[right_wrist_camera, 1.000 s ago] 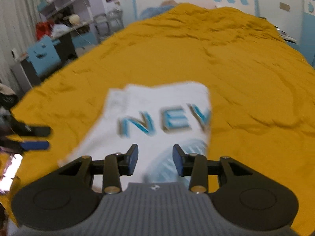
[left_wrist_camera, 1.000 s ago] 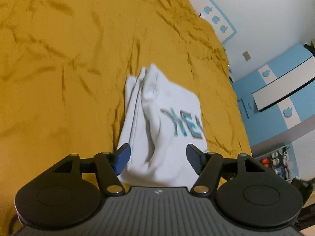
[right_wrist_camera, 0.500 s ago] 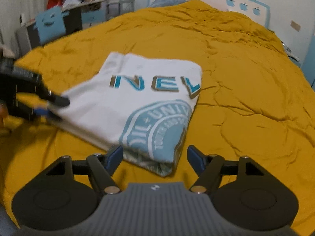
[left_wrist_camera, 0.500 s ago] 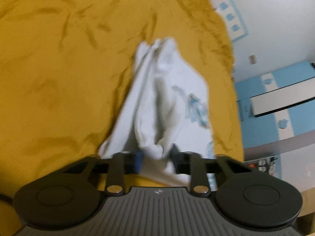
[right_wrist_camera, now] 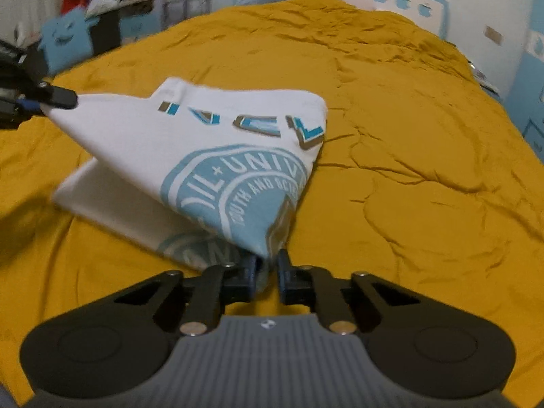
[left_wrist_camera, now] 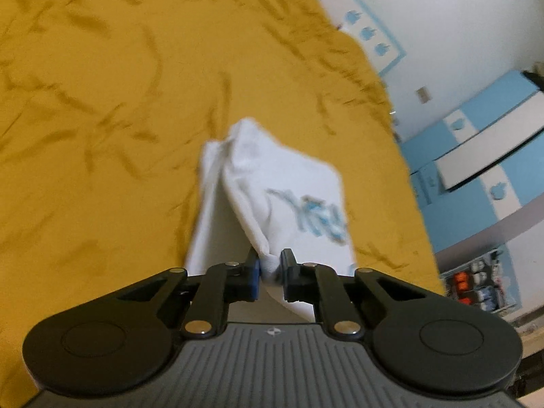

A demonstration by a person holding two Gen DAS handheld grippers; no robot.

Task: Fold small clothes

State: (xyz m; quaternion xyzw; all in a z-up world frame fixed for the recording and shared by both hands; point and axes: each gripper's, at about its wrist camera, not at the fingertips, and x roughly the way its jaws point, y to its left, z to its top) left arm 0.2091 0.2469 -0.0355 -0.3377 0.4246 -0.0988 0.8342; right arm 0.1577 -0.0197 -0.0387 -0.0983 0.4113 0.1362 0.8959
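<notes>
With my left gripper [left_wrist_camera: 271, 268] closing on one corner of the white T-shirt [right_wrist_camera: 190, 149] and my right gripper [right_wrist_camera: 266, 270] clamped on another, both lifted off the yellow bedspread [right_wrist_camera: 408, 136], I judged I should carry them over together, level and taut.

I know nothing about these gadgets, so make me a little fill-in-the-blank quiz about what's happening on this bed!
1. Both grippers pinch a white ____ with blue print.
2. The bedspread under it is ____ in colour.
3. The right gripper grips the corner bearing a round ____ emblem.
4. The left gripper has its pinched corner ____ off the bed.

Missing words: shirt; yellow; blue; lifted
</notes>
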